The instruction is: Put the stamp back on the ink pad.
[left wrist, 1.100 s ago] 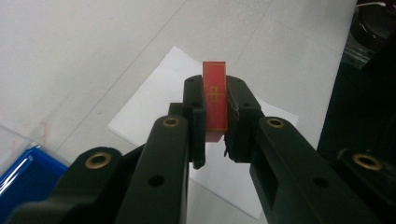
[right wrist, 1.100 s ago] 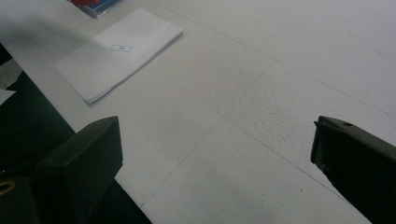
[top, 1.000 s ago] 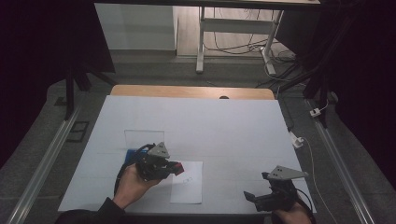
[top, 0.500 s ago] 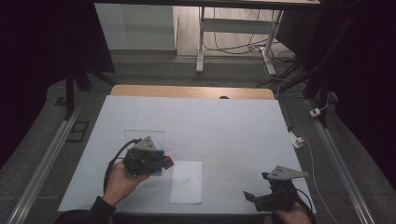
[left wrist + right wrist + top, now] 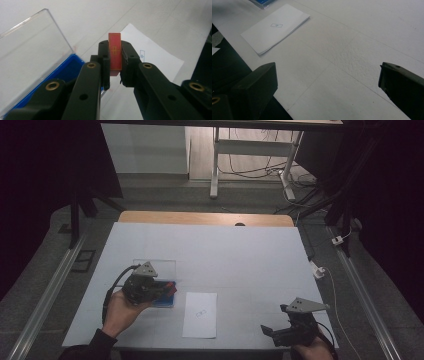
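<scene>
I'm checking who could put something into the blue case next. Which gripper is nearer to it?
The left. The left gripper, shut on a red chip, sits right over the blue case; the right gripper waits open at the table's near right corner, past the white paper.

The work surface is a white table top (image 5: 240, 255) occupying the centre and lower part of the high view. A strip of light wood (image 5: 205, 218) borders its far edge. Grey carpeted floor (image 5: 165, 190) surrounds the table on all sides. Metal rails (image 5: 47, 295) run diagonally along the lower left and lower right. A white metal frame leg (image 5: 216, 160) stands at upper centre, with loose cables (image 5: 250, 167) on the floor beside it. A pale panel (image 5: 145, 147) occupies the upper left centre. The upper corners of the frame are dark. Illumination falls mainly on the table.
</scene>
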`<state>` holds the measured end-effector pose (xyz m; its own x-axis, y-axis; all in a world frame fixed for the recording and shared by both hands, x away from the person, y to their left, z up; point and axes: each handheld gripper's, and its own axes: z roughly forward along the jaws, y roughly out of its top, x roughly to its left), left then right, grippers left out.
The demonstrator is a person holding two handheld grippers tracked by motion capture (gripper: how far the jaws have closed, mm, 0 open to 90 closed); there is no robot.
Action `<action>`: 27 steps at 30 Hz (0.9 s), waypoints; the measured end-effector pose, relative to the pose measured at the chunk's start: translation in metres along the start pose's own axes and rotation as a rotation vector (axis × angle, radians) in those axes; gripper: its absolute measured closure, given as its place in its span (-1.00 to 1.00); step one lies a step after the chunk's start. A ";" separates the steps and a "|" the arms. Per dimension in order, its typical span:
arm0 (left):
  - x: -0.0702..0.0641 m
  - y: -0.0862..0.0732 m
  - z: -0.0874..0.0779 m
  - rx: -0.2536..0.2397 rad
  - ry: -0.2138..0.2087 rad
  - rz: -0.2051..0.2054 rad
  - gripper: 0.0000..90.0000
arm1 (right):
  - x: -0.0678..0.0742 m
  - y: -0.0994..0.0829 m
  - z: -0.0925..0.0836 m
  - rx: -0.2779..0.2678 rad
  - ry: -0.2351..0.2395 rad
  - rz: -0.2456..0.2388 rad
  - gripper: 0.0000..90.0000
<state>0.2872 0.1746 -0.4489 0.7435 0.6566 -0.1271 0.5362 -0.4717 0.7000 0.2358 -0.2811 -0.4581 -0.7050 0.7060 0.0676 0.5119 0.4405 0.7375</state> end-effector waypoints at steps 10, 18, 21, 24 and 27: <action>0.012 -0.006 -0.004 0.003 0.036 -0.038 0.77 | 0.000 0.000 0.000 -0.004 -0.001 0.003 -0.95; 0.021 -0.011 -0.005 0.010 0.065 -0.062 0.77 | 0.000 0.000 0.000 -0.001 -0.001 0.000 -0.95; 0.026 -0.014 -0.004 0.016 0.085 -0.074 0.77 | 0.000 0.000 0.000 0.000 -0.001 0.000 -0.95; 0.032 -0.017 -0.005 0.016 0.093 -0.095 0.77 | 0.000 0.000 0.000 0.000 -0.001 0.000 -0.95; 0.037 -0.020 -0.004 0.015 0.106 -0.108 0.77 | 0.000 0.000 0.000 -0.001 -0.002 -0.001 -0.95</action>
<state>0.3019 0.2109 -0.4649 0.6355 0.7618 -0.1259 0.6173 -0.4033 0.6755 0.2354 -0.2812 -0.4581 -0.7043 0.7069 0.0654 0.5110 0.4409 0.7379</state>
